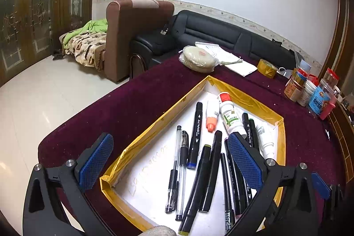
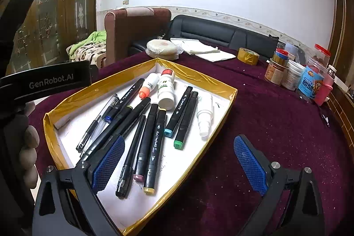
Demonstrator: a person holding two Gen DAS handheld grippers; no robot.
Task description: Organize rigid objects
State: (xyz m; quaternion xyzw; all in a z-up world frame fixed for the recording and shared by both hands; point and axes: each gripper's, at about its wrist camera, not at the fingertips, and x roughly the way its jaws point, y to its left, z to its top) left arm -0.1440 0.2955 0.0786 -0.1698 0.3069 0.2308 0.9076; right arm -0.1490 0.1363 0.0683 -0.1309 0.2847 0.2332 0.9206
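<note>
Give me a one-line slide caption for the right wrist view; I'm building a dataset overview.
Open right gripper hovers over a gold-rimmed tray of markers, pens and small bottles.

At the tabletop's [image 2: 254,125] far edge lie a wrapped round cake [image 2: 163,48], papers [image 2: 199,48] and a tape roll [image 2: 248,56]. Jars [image 2: 294,74] crowd its right edge. Beyond stand a black sofa [image 2: 221,34] and a brown armchair [image 2: 132,30].

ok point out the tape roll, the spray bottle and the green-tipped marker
tape roll [image 2: 248,56], right wrist view, outer side
spray bottle [image 2: 204,111], right wrist view, white body
green-tipped marker [image 2: 185,118], right wrist view, black barrel
</note>
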